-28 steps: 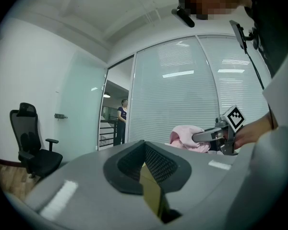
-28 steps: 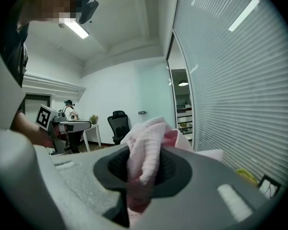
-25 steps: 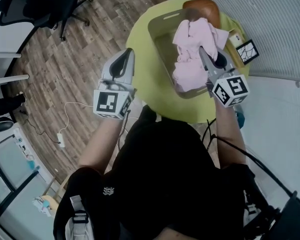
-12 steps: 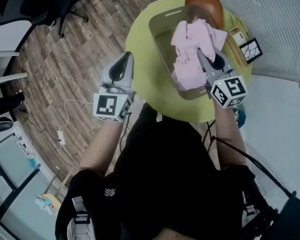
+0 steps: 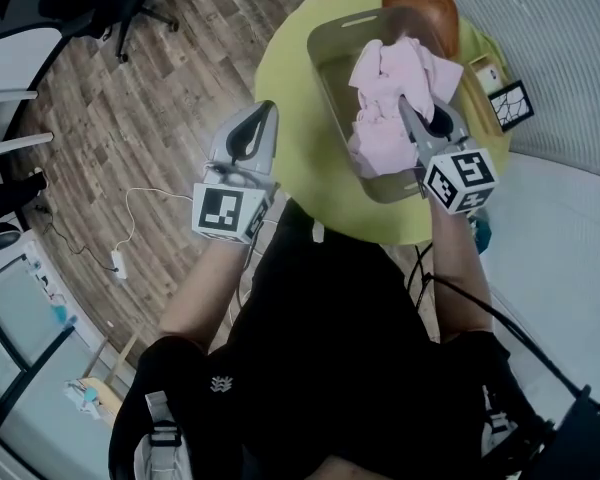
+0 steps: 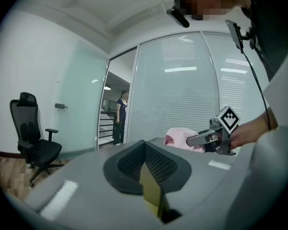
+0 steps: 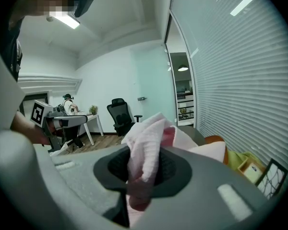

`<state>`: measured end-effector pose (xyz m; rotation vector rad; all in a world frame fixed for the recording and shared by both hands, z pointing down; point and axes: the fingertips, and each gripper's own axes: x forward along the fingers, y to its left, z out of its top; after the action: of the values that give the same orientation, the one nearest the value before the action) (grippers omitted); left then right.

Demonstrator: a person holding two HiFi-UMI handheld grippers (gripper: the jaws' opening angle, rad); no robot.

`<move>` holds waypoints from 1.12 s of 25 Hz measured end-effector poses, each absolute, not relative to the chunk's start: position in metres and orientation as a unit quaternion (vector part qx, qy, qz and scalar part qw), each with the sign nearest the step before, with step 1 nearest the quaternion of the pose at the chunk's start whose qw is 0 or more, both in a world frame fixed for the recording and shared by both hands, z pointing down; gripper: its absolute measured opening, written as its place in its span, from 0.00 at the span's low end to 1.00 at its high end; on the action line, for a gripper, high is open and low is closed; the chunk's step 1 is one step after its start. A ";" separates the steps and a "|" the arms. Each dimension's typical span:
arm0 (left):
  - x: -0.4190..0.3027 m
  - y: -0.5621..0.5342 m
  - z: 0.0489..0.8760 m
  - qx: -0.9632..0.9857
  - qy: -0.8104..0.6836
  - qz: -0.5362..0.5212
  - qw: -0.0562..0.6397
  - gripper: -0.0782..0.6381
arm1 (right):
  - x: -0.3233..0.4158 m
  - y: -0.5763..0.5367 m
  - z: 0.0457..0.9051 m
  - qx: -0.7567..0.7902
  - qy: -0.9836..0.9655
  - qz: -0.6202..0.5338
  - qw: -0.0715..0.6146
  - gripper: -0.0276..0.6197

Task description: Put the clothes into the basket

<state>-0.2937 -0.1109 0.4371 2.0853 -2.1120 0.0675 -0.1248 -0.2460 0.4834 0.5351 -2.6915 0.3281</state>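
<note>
Right gripper [image 5: 410, 110]: jaws clamped tight on a fold of the pink garment [image 5: 382, 133]. In the right gripper view [image 7: 143, 172] the cloth bunches up between the black pads and spills out ahead of them. The rest of the garment hangs below and ahead of these jaws, inside the walls of the grey basket [image 5: 326, 60]; cannot tell whether it rests on the basket floor. Beyond the jaw tips, at the far end of the basket, sits a brown rounded object [image 5: 421, 4], partly covered by the cloth. Just to the right of this gripper, outside the basket wall, is a small framed card [image 5: 507, 105] with a black line pattern. The basket stands on a round yellow-green table [image 5: 290, 118]. Left gripper [image 5: 264, 110]: jaw tips brought together, nothing pinched. It is held well to the left of the right gripper, over the table's near-left edge, apart from the basket. In the left gripper view [image 6: 145, 150] the garment [image 6: 181, 137] shows ahead and to the right. Farther left of this gripper: wood floor [image 5: 150, 118], a white cable [image 5: 130, 213] lying on it, and a black office chair [image 5: 85, 3] ahead-left. White blinds [image 5: 550, 38] run behind the table.
</note>
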 end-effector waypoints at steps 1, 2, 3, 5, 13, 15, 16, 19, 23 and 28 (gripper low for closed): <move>-0.295 -0.111 0.437 0.699 -0.709 0.023 0.086 0.12 | -0.127 -0.246 0.485 0.189 -0.956 0.118 0.191 0.17; -0.296 -0.110 0.437 0.699 -0.710 0.023 0.086 0.12 | -0.128 -0.246 0.487 0.187 -0.956 0.119 0.193 0.17; -0.297 -0.110 0.437 0.698 -0.710 0.023 0.087 0.12 | -0.130 -0.246 0.488 0.186 -0.956 0.120 0.195 0.17; -0.301 -0.109 0.437 0.696 -0.712 0.024 0.087 0.12 | -0.134 -0.246 0.492 0.182 -0.955 0.121 0.198 0.17; -0.314 -0.108 0.452 0.693 -0.714 0.031 0.098 0.12 | -0.148 -0.248 0.515 0.177 -0.949 0.139 0.220 0.17; -0.316 -0.110 0.456 0.691 -0.715 0.032 0.101 0.12 | -0.150 -0.250 0.522 0.175 -0.948 0.143 0.225 0.17; -0.317 -0.111 0.457 0.691 -0.715 0.033 0.103 0.12 | -0.151 -0.250 0.525 0.174 -0.947 0.145 0.228 0.17; -0.320 -0.115 0.459 0.687 -0.718 0.036 0.107 0.12 | -0.152 -0.253 0.533 0.170 -0.945 0.153 0.235 0.17; -0.325 -0.118 0.464 0.685 -0.719 0.035 0.110 0.12 | -0.157 -0.253 0.548 0.164 -0.940 0.162 0.249 0.17; -0.331 -0.115 0.474 0.681 -0.722 0.036 0.120 0.12 | -0.163 -0.253 0.564 0.161 -0.934 0.171 0.269 0.17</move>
<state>-0.3308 -0.1153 0.4742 1.9891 -2.1097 0.1064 -0.1630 -0.2534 0.5645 0.4333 -2.5191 0.4611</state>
